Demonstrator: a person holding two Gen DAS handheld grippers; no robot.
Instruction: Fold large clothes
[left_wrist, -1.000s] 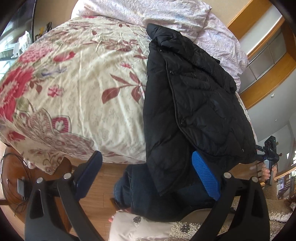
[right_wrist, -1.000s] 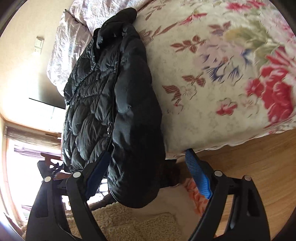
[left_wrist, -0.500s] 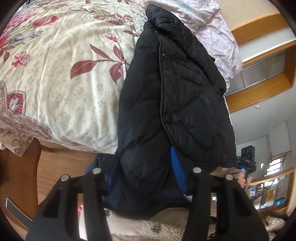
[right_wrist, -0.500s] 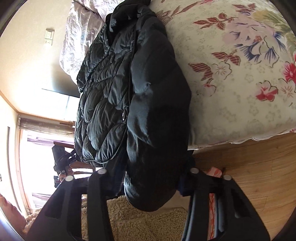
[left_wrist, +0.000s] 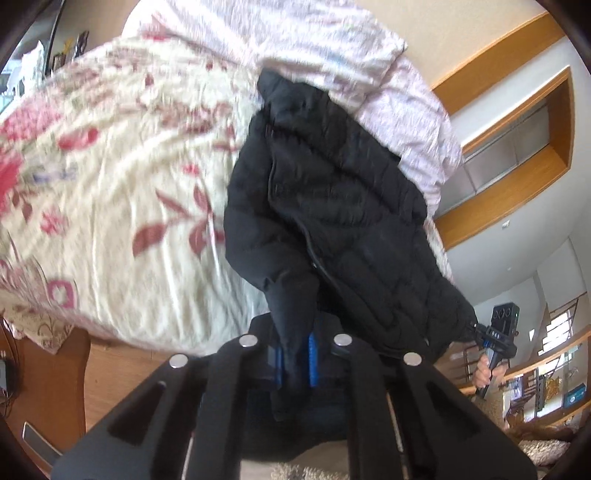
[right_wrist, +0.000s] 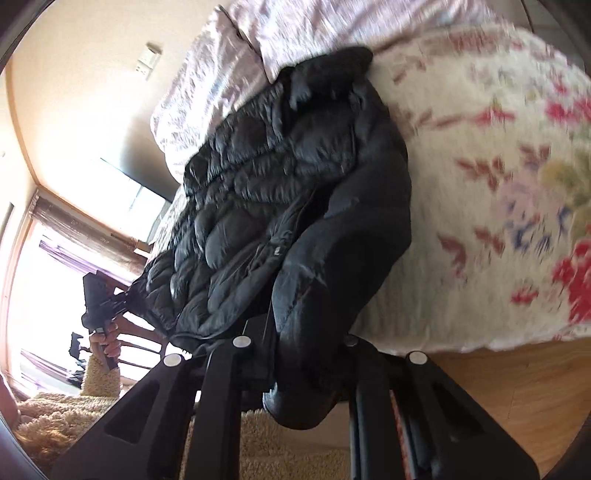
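You are clamping the left tool on the hem of the black puffer jacket, which is lying along the edge of the bed. Your right tool is closing on the jacket's other hem corner, fabric between its jaws.

The jacket I've got hold of is black all over, quilted in puffy stitched panels on the body and plain smooth black on the sleeve. My left gripper is black with bright blue pads; my right gripper is black too. The quilt on the bed is cream, printed with red and pink flowers and dark red leaves, with some blue and olive sprigs. The pillow is pale lilac-white with a faint fine print. The floor is honey-coloured wood. The rug is shaggy beige.
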